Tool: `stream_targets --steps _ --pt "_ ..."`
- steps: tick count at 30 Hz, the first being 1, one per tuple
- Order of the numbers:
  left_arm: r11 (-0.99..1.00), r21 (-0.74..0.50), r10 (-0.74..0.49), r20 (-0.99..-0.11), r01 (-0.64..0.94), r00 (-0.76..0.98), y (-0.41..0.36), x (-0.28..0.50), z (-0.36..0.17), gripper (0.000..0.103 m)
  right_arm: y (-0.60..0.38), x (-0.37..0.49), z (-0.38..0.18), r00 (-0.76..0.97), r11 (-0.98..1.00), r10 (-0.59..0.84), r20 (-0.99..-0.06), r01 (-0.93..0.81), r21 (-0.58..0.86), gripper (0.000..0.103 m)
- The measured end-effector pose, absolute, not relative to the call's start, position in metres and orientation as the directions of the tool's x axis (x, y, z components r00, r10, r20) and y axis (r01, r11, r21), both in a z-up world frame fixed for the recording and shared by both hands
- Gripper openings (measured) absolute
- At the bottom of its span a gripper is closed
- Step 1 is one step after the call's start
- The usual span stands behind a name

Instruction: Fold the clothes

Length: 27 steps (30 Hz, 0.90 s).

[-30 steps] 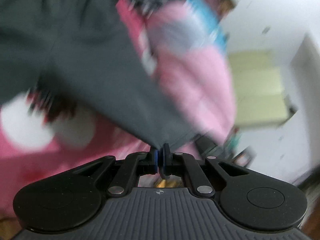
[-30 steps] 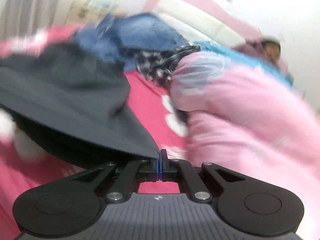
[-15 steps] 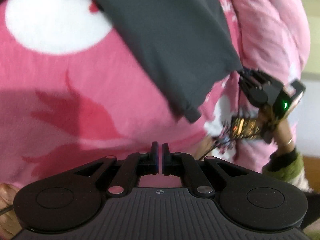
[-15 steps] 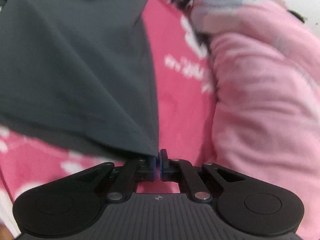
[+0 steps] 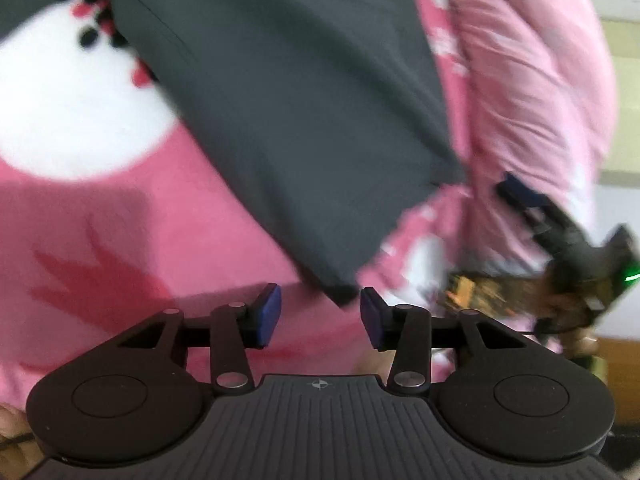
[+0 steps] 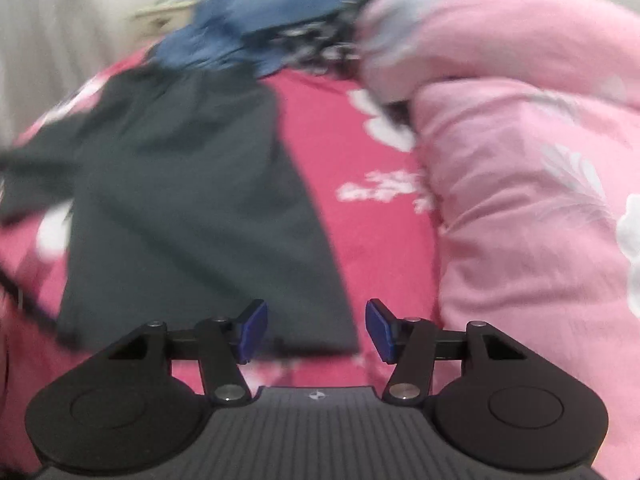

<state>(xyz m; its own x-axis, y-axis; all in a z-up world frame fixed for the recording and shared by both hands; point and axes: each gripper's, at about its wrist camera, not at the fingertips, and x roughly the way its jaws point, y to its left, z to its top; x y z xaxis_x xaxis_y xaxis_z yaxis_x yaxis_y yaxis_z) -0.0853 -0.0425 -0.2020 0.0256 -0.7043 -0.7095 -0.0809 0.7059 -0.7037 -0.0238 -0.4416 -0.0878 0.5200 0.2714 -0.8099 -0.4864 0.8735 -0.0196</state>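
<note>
the garment [image 5: 304,120] is plain dark grey. the sheet [image 6: 360,208] under it is deep pink with white flower shapes, a big white patch with black and red marks, and a darker red leaf print. the quilt [image 6: 520,184] is pale pink with white feathery flowers. blue denim [image 6: 256,36] lies beyond. the claw pads [image 6: 256,330] are blue on black arms.
</note>
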Motion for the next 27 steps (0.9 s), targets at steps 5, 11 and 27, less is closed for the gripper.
stream_targets --steps 5,11,27 --pt "0.752 -0.657 -0.659 -0.752 -0.06 -0.017 -0.065 -0.081 -0.201 0.025 -0.443 0.044 -0.114 0.472 0.928 0.302 -0.828 -0.345 0.142 0.056" --pt "0.777 -0.624 -0.629 -0.775 -0.085 -0.063 -0.068 -0.087 -0.213 0.0 -0.427 0.064 -0.158 0.428 0.925 0.228 -0.875 -0.375 0.057 0.038" --pt "0.789 -0.613 -0.611 -0.772 -0.045 -0.176 -0.066 -0.114 -0.221 0.0 -0.41 0.002 -0.158 0.488 0.809 0.095 -0.868 -0.545 -0.218 0.001"
